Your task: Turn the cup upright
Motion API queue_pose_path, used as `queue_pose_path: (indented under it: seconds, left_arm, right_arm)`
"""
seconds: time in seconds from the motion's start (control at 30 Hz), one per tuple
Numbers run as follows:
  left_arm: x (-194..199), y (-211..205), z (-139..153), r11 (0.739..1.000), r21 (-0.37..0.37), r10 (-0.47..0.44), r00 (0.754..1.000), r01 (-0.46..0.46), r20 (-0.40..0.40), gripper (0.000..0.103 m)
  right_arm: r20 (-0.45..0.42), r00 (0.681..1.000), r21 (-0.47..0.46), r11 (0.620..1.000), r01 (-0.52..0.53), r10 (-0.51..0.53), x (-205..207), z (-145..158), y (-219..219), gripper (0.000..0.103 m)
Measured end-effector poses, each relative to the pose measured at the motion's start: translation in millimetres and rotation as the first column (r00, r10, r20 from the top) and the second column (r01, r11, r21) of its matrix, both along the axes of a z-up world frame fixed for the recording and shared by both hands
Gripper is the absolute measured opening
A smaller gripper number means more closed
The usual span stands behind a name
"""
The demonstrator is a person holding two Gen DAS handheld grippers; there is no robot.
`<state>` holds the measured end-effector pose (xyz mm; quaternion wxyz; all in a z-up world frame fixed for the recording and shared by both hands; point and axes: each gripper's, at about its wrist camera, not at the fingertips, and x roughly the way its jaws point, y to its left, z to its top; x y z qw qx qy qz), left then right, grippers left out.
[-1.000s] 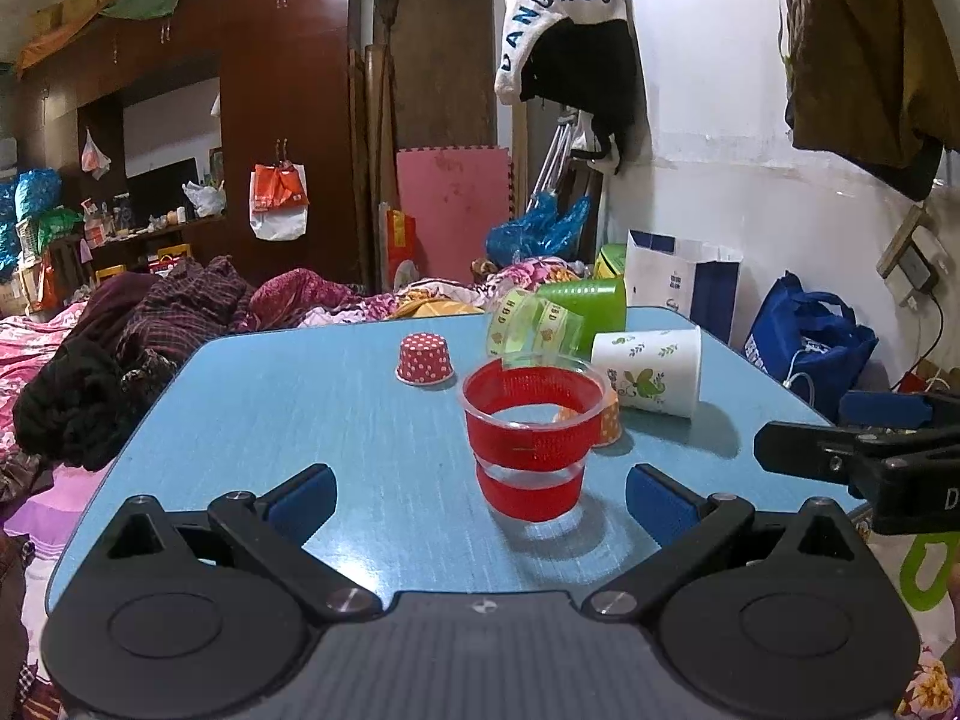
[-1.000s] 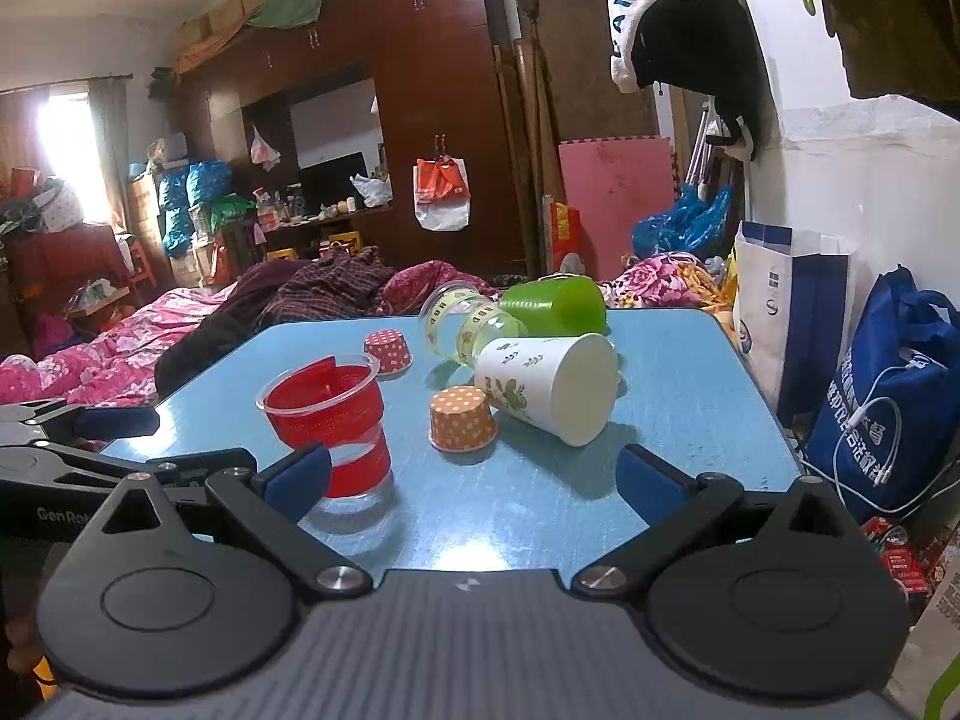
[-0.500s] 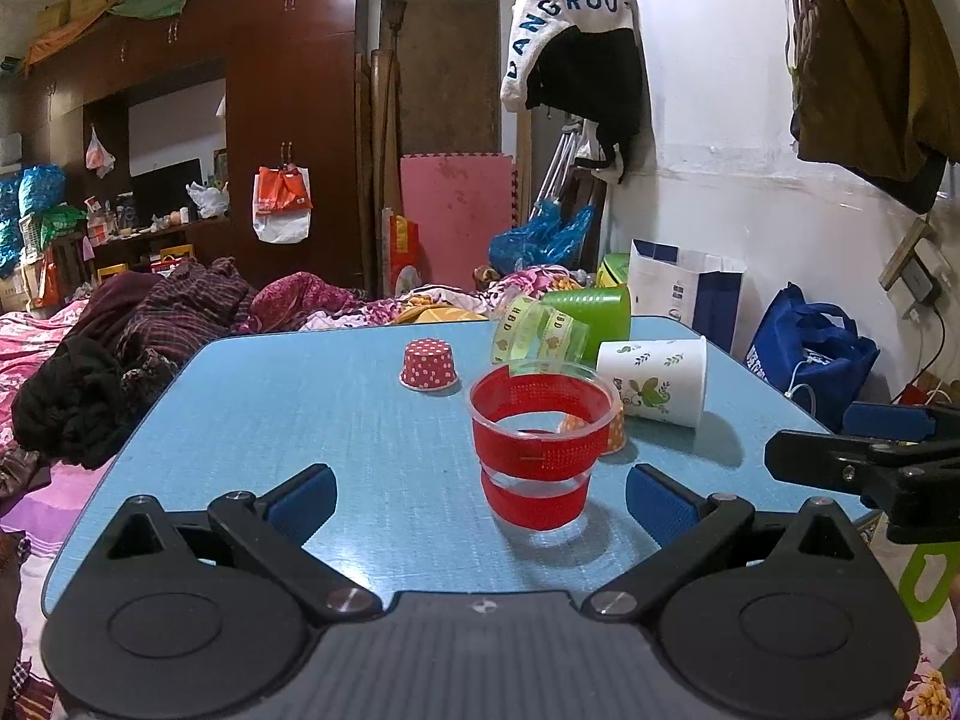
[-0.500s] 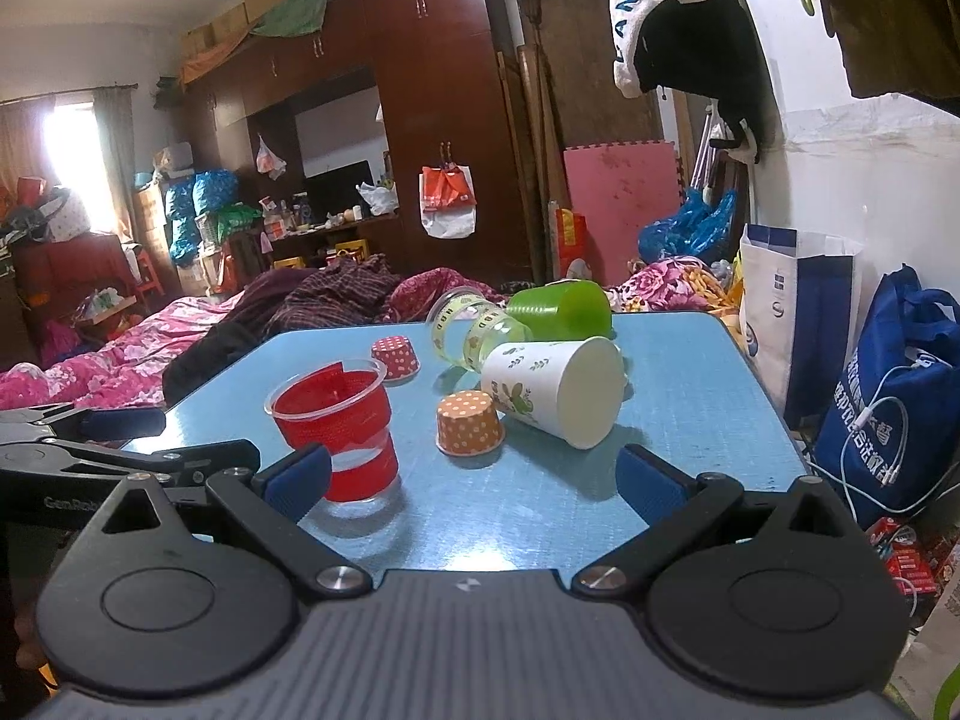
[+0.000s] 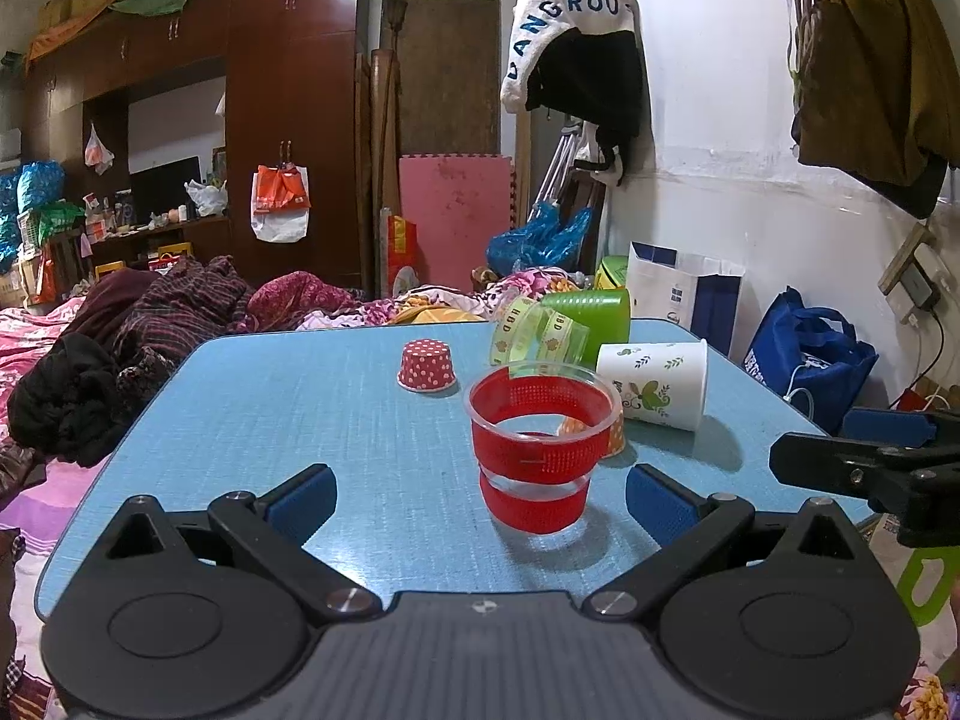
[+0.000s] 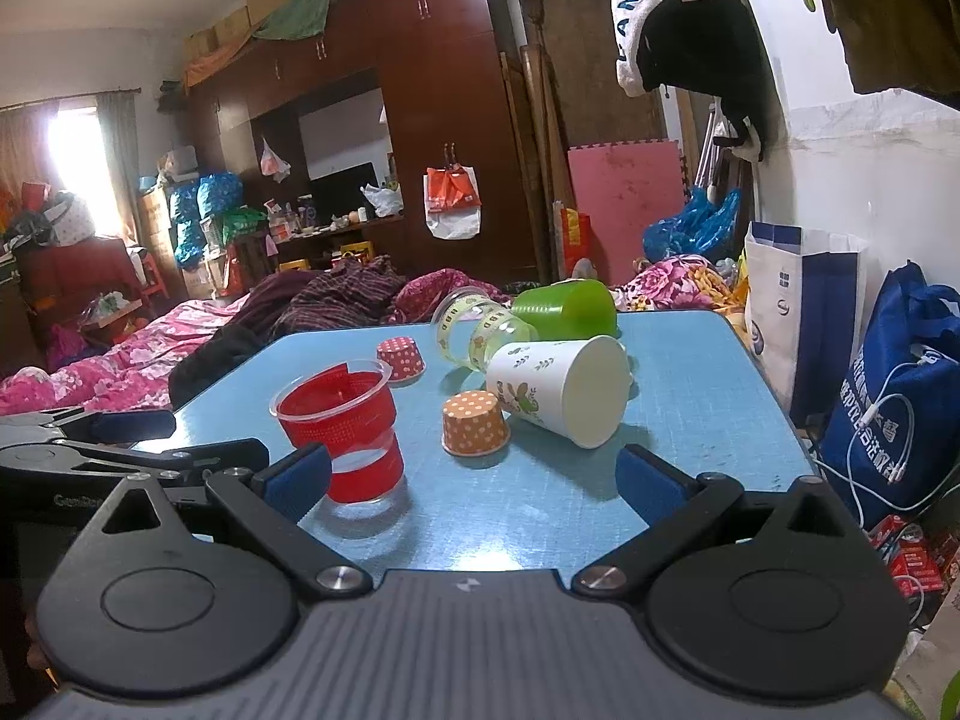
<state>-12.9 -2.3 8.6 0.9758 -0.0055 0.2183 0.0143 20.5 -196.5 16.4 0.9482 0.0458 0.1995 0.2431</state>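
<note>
A clear plastic cup with red bands (image 5: 537,450) stands upright on the blue table (image 5: 300,420); it also shows in the right wrist view (image 6: 345,420). My left gripper (image 5: 478,495) is open and empty, just short of that cup. My right gripper (image 6: 474,477) is open and empty, near the table's front edge. A white paper cup with a leaf print (image 6: 561,390) lies on its side. A green cup (image 6: 567,309) and a clear cup with yellow-green bands (image 6: 480,333) lie on their sides behind it.
A small orange dotted cup (image 6: 474,423) and a small red dotted cup (image 6: 401,358) stand upside down on the table. Bedding and clothes (image 5: 120,324) lie left of the table. A blue bag (image 6: 900,396) and a paper bag (image 6: 792,300) stand to the right by the wall.
Both grippers have drawn back and risen slightly from the table. The red-banded cup stands where it was; nothing on the table has moved.
</note>
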Motion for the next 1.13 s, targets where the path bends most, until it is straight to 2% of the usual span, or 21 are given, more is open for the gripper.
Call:
queue_pose_path:
  seconds: [0.5,1.13]
  left_arm:
    - [-2.4,-4.5,-0.4,1.0,0.001,-0.021,0.999,0.021,0.029,0.103]
    - [-3.7,-4.8,-1.5,1.0,0.015,-0.002,0.999,0.002,0.045,0.103]
  right_arm:
    - [0.007,1.0,0.009,1.0,-0.004,0.003,0.2,0.8,-1.7,0.102]
    - [0.005,1.0,0.012,1.0,-0.002,0.002,-0.8,0.3,-2.5,0.102]
